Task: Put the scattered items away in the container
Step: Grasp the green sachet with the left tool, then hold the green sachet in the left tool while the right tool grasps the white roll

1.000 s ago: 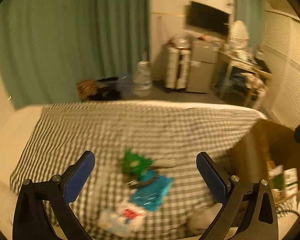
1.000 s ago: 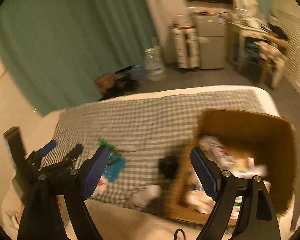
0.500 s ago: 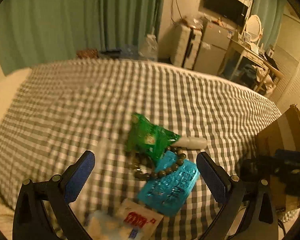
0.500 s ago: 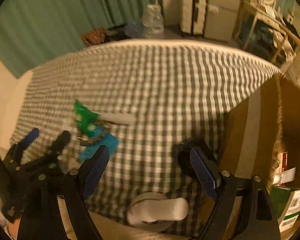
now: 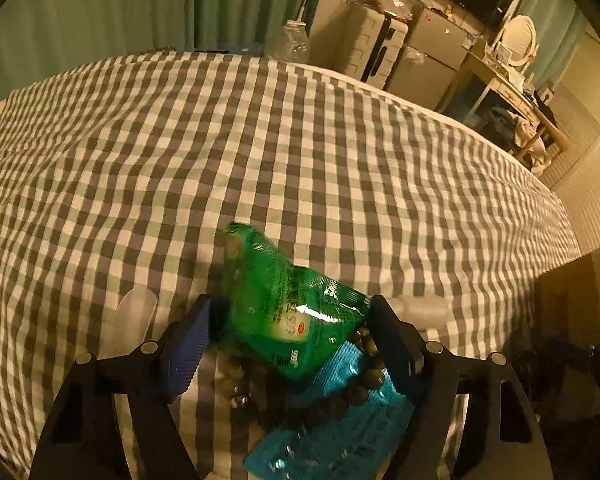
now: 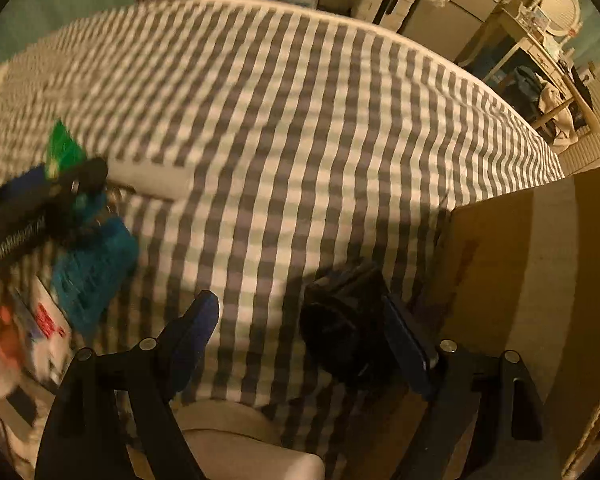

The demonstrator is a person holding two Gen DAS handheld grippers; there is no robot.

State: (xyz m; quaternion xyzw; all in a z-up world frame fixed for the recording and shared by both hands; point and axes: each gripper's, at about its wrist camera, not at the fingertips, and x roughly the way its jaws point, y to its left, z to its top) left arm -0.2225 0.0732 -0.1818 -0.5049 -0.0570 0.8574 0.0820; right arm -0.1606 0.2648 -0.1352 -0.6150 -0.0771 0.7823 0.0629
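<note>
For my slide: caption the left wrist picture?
Left gripper closing around a green packet on the checked bed.

The green packet [image 5: 288, 312] between the left gripper [image 5: 290, 334] covers part of the bead bracelet [image 5: 356, 384], so only some of its beads show, and the print on the packet is too small to read. The blue blister pack [image 5: 336, 432] below it is cut off by the picture's lower edge. Whether the gripper's closing pads touch the packet cannot be told.

In the right wrist view the whole left side is smeared by motion: the white packet with red print [image 6: 44, 336] is unreadable. The dark object [image 6: 344, 328] by the right gripper [image 6: 304, 334] is too shadowed to identify. The cardboard box [image 6: 532, 280] runs off the right edge, its inside hidden.
</note>
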